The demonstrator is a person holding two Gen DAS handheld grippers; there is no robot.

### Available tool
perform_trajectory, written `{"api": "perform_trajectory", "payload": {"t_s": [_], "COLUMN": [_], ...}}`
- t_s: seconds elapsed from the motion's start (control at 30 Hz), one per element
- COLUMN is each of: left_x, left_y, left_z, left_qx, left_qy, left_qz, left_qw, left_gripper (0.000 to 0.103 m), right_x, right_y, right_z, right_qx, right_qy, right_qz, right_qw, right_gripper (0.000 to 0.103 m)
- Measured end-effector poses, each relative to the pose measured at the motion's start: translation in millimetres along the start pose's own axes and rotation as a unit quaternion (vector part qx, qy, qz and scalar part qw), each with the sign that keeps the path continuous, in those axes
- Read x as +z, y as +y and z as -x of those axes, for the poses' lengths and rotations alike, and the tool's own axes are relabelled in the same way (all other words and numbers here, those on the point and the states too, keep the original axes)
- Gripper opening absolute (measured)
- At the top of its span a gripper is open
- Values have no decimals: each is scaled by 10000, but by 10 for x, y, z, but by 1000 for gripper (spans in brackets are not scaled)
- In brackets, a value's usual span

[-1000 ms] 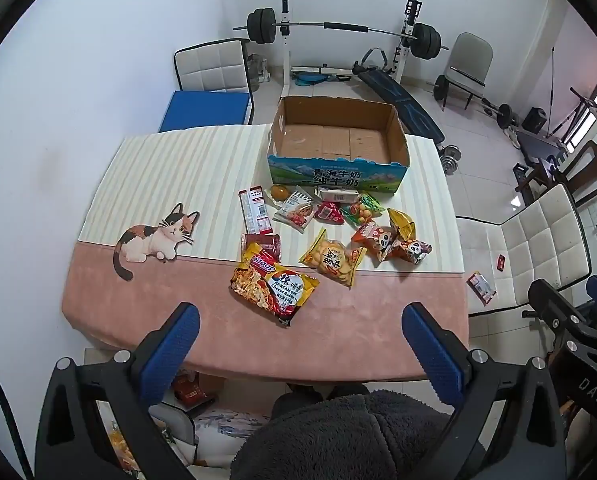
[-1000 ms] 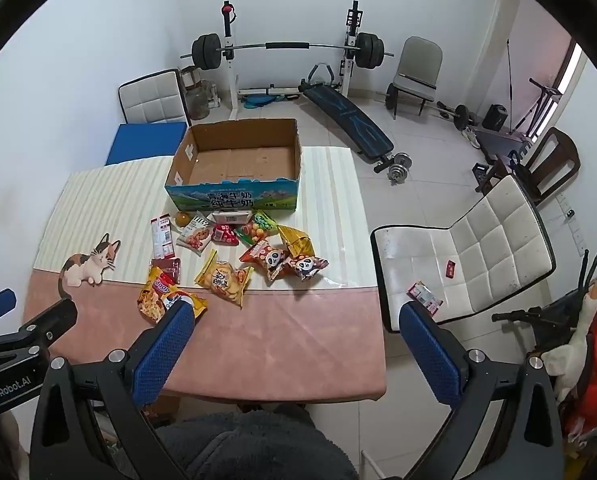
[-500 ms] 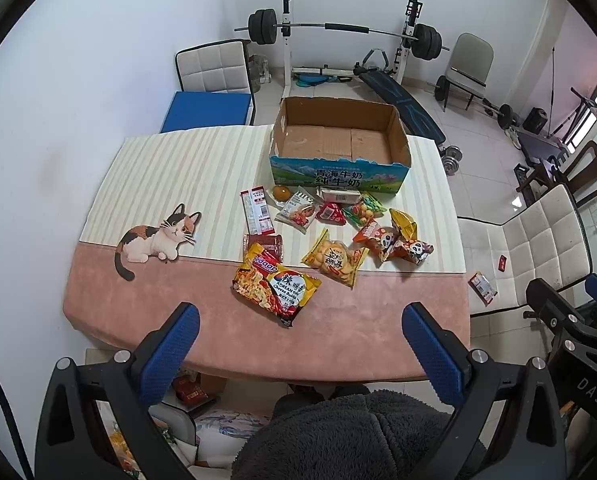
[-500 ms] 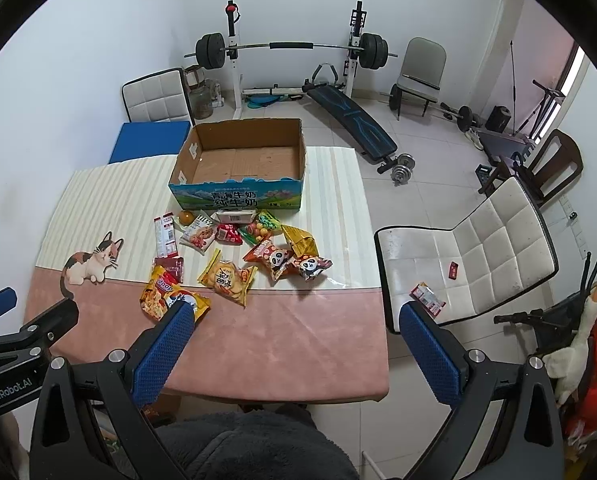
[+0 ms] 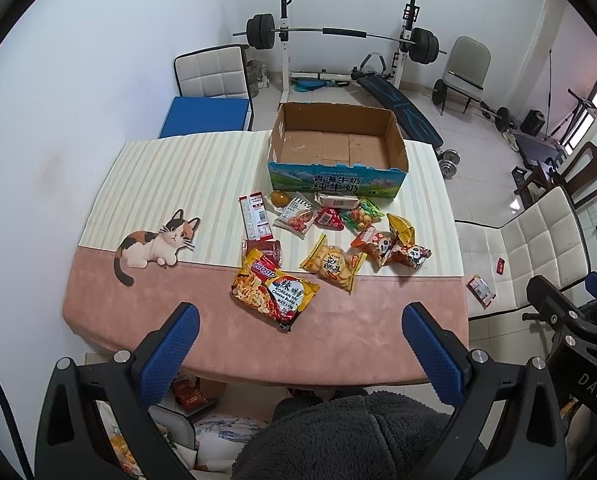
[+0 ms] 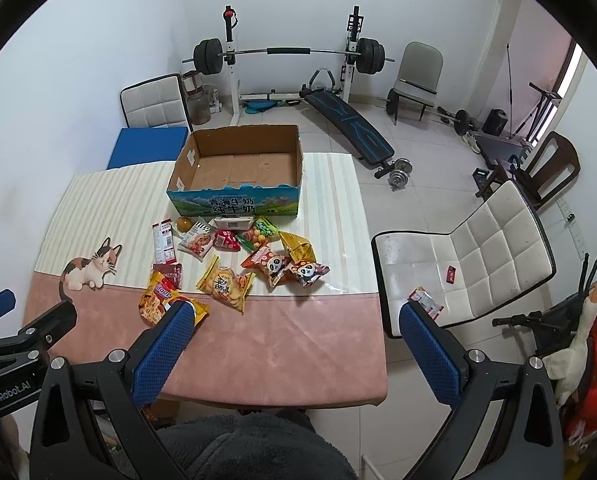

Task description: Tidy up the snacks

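An empty cardboard box [image 5: 334, 148] [image 6: 238, 164] stands at the far side of the table. Several snack packets lie in front of it: a noodle pack [image 5: 272, 294] [image 6: 158, 300], a yellow biscuit bag [image 5: 332, 262] [image 6: 224, 282], two panda bags [image 5: 394, 246] [image 6: 286, 266], a red-white bar [image 5: 254, 216], a small orange [image 5: 279, 198]. My left gripper [image 5: 298, 348] is open and empty, high above the table's near edge. My right gripper [image 6: 294, 344] is open and empty, above the table's near right part.
The table has a pink and striped cloth [image 5: 178, 184] with a cat print [image 5: 154, 242]. A white chair [image 6: 470, 264] stands right of the table with small packets on it. A weight bench and barbell rack [image 6: 290, 56] stand behind.
Both grippers have drifted very slightly; the view shifts a little. Nothing on the table has moved.
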State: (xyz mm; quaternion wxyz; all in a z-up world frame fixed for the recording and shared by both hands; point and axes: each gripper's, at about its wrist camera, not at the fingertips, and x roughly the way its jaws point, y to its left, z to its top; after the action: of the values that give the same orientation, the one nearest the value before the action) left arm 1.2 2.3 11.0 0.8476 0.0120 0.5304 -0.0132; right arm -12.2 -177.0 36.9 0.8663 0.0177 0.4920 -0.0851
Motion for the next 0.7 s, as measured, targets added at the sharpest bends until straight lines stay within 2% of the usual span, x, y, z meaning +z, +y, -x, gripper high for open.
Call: {"api": "perform_trajectory", "payload": {"t_s": [0.7], "left_x": [1], "left_y": [-7], "left_z": [1], "left_qx": [1], "left_qy": [-24], "left_qz": [8], "left_qw": [10000], "left_gripper": [103], "right_x": [32], "right_y": [19], "right_z": [17], "right_qx": [15], "right_qy": [-64], "right_qz": [30], "right_qw": [10000], "right_gripper": [103]}}
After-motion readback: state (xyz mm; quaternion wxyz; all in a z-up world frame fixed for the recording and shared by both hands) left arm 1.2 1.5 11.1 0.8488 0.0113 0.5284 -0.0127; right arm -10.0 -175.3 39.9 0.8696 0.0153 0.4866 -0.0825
